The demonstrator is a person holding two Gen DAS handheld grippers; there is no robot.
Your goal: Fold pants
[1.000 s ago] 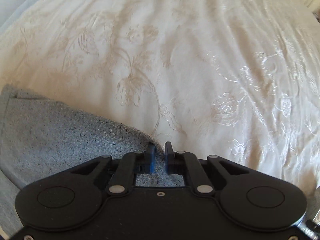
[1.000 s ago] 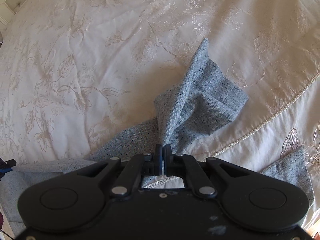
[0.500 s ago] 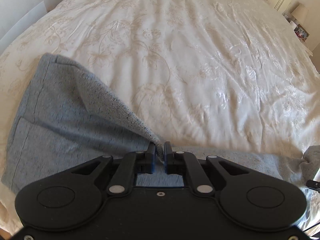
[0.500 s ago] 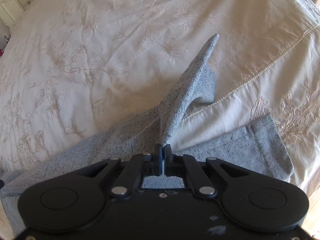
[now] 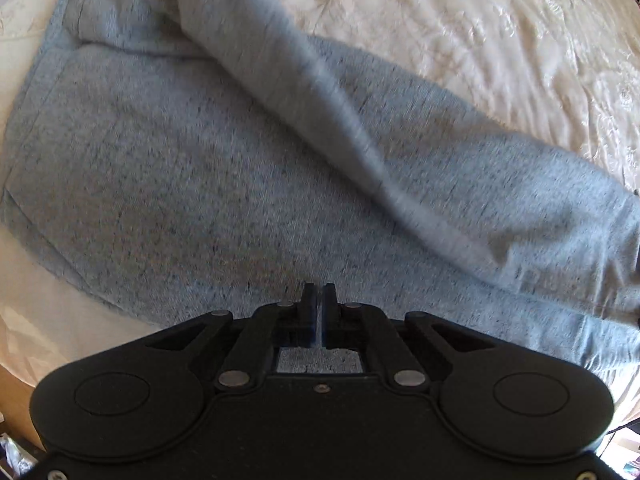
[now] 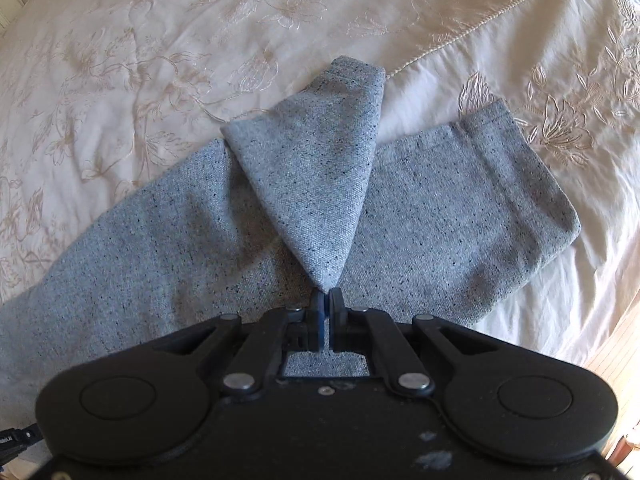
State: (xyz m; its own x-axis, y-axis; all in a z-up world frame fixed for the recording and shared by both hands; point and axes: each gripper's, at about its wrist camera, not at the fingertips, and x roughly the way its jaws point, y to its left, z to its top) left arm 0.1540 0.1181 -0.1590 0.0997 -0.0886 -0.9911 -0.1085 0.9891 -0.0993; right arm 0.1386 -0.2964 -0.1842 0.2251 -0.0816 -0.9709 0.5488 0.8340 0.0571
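Grey speckled sweatpants point(image 5: 208, 184) spread on a bed under a cream embroidered bedspread point(image 5: 500, 36), near the bed's edge. In the left wrist view, broad upper part flat at left, with a seamed edge toward the far left; one leg point(image 5: 320, 92) draped diagonally over the other from upper left to lower right, blurred. In the right wrist view, lower leg point(image 6: 460, 216) flat on the bedspread, hemmed cuff end at right, close to a corded seam point(image 6: 472, 32) in the cover; second leg's end point(image 6: 316, 176) lifted into a taut triangle above it, its far corners lying on the lower leg and the cover.

Left gripper point(image 5: 318, 292) above the flat cloth, fingers just drawn together; only a sliver of light between them, cannot tell whether cloth is pinched there. Right gripper point(image 6: 327, 298) clamped on the point of that raised triangle, grasping the sweatpants, pads parted only by the fabric's thickness.

Pale wooden floor point(image 6: 616, 360) visible beyond the bed's edge at lower right.
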